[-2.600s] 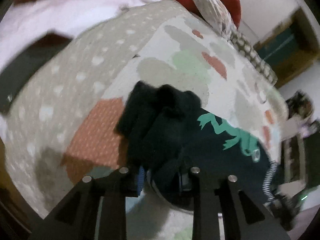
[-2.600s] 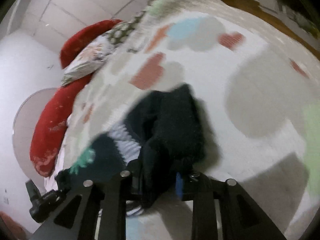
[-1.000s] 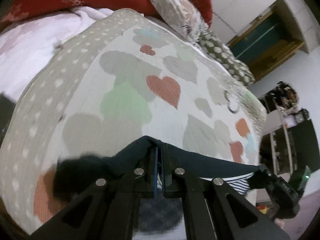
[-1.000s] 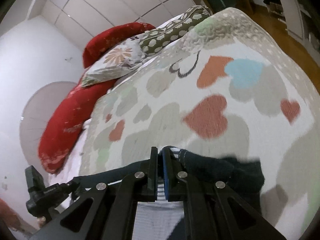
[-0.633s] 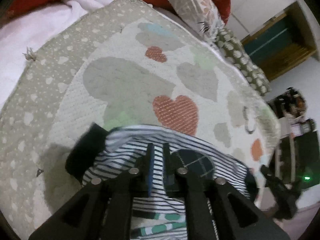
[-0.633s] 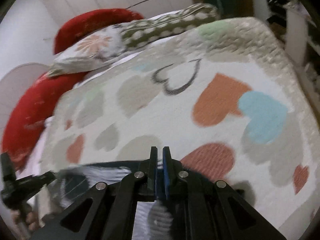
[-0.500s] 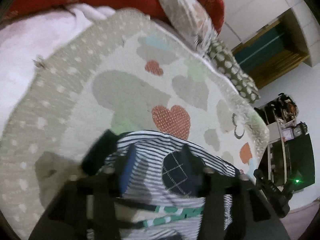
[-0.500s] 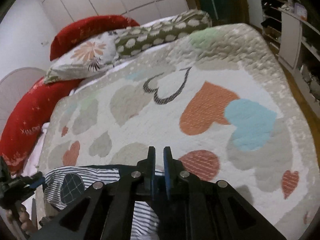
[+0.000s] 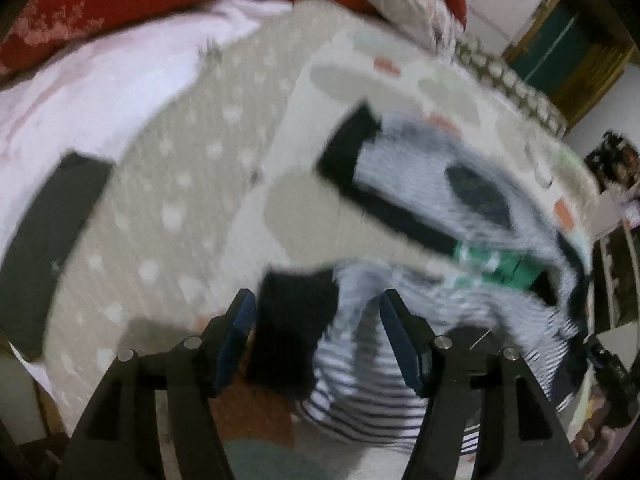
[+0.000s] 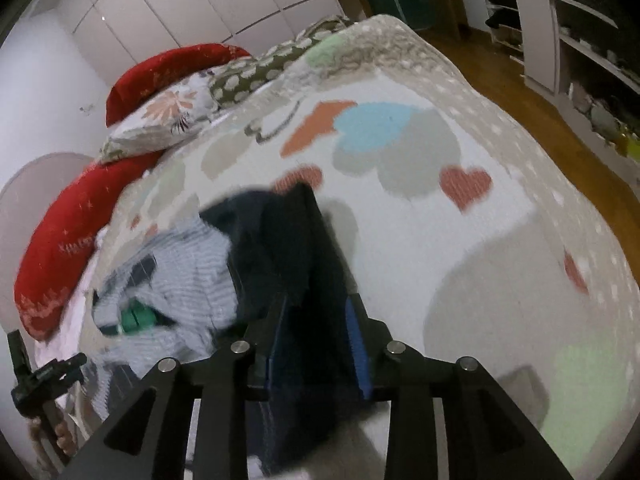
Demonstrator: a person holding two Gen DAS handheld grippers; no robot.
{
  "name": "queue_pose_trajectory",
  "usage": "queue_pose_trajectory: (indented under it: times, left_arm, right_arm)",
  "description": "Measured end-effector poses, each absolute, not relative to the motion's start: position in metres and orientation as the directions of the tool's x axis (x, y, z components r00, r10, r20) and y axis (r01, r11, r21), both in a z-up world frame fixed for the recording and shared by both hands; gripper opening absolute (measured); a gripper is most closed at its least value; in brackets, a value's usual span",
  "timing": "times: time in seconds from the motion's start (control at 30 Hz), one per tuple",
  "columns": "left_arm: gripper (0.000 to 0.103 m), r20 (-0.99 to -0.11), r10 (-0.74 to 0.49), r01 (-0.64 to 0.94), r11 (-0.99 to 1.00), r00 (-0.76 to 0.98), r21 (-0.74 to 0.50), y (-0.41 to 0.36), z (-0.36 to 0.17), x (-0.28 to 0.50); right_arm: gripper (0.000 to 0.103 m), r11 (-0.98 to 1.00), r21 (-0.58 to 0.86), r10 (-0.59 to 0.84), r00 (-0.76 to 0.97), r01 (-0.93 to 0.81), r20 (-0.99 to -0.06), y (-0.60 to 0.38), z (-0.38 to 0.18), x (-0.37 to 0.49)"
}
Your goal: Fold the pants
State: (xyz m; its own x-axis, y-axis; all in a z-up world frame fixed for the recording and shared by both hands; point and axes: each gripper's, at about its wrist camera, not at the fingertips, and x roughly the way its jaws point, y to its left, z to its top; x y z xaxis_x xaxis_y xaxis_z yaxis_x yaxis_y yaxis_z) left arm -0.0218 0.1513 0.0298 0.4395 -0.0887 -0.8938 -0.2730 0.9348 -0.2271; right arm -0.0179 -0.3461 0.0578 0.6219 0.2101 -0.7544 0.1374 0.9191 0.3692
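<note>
The pants (image 9: pixel 404 208) are striped white and navy, with dark cuffs, a dark patch and a green print. They lie spread on the heart-patterned bedspread (image 9: pixel 180 184), blurred by motion. My left gripper (image 9: pixel 316 316) is open, its fingers (image 9: pixel 236 328) apart on either side of a dark cuff and striped cloth, gripping nothing. In the right wrist view the pants (image 10: pixel 188 276) lie left of centre. My right gripper (image 10: pixel 316 320) is open, and dark cloth of the pants (image 10: pixel 304 248) lies between its fingers (image 10: pixel 358 340).
Red pillows (image 10: pixel 60 236) and patterned pillows (image 10: pixel 168 116) line the head of the bed. A pink sheet (image 9: pixel 92 76) and a dark flat object (image 9: pixel 44 236) lie left of the bedspread. Wooden floor (image 10: pixel 560 132) and shelves (image 10: pixel 560 20) are to the right.
Both grippers have opened and let go of the pants' edge. The pants have dropped onto the bedspread and lie spread out. Both grippers have tilted down toward the cloth.
</note>
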Motion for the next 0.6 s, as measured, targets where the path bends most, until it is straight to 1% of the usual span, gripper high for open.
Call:
queue_pose_trajectory:
  times: [0.03, 0.07, 0.1, 0.13, 0.17, 0.23, 0.37, 0.43, 0.5, 0.57, 0.6]
  left_arm:
    - [0.051, -0.900, -0.042, -0.270, 0.947, 0.434, -0.175, 0.146, 0.027, -0.022]
    - [0.048, -0.905, 0.018, -0.270, 0.957, 0.425, -0.108, 0.140, 0.026, -0.022]
    - [0.044, -0.902, 0.044, -0.271, 0.959, 0.429, -0.083, 0.138, 0.028, -0.025]
    - [0.037, -0.903, 0.058, -0.275, 0.959, 0.425, -0.068, 0.137, 0.030, -0.027]
    - [0.035, -0.905, 0.063, -0.278, 0.958, 0.420, -0.063, 0.139, 0.032, -0.029]
    - [0.034, -0.910, 0.053, -0.292, 0.953, 0.411, -0.077, 0.147, 0.033, -0.034]
    - [0.034, -0.901, -0.052, -0.303, 0.932, 0.432, -0.199, 0.168, 0.040, -0.047]
    - [0.039, -0.896, -0.066, -0.302, 0.928, 0.439, -0.217, 0.170, 0.044, -0.053]
    - [0.042, -0.888, -0.030, -0.288, 0.940, 0.459, -0.180, 0.165, 0.055, -0.058]
    - [0.047, -0.862, 0.050, -0.261, 0.961, 0.504, -0.097, 0.153, 0.070, -0.065]
    - [0.052, -0.847, 0.080, -0.249, 0.966, 0.525, -0.063, 0.147, 0.077, -0.066]
  right_arm:
    - [0.031, 0.926, 0.355, 0.207, 0.612, 0.130, -0.763, -0.343, 0.054, -0.021]
    - [0.031, 0.934, 0.335, 0.197, 0.601, 0.126, -0.775, -0.339, 0.049, -0.024]
    - [0.031, 0.945, 0.299, 0.168, 0.588, 0.133, -0.792, -0.336, 0.044, -0.027]
    - [0.031, 0.949, 0.281, 0.149, 0.584, 0.141, -0.798, -0.336, 0.041, -0.028]
    - [0.031, 0.952, 0.263, 0.127, 0.583, 0.155, -0.803, -0.339, 0.039, -0.030]
    - [0.031, 0.953, 0.248, 0.103, 0.577, 0.177, -0.810, -0.347, 0.037, -0.031]
    - [0.031, 0.954, 0.205, 0.043, 0.575, 0.220, -0.817, -0.361, 0.042, -0.035]
    - [0.032, 0.951, 0.216, 0.045, 0.589, 0.223, -0.807, -0.366, 0.050, -0.041]
    - [0.032, 0.951, 0.233, 0.063, 0.610, 0.204, -0.790, -0.367, 0.059, -0.046]
    - [0.033, 0.960, 0.224, 0.069, 0.628, 0.171, -0.775, -0.362, 0.069, -0.049]
    - [0.035, 0.967, 0.206, 0.064, 0.637, 0.151, -0.768, -0.357, 0.074, -0.050]
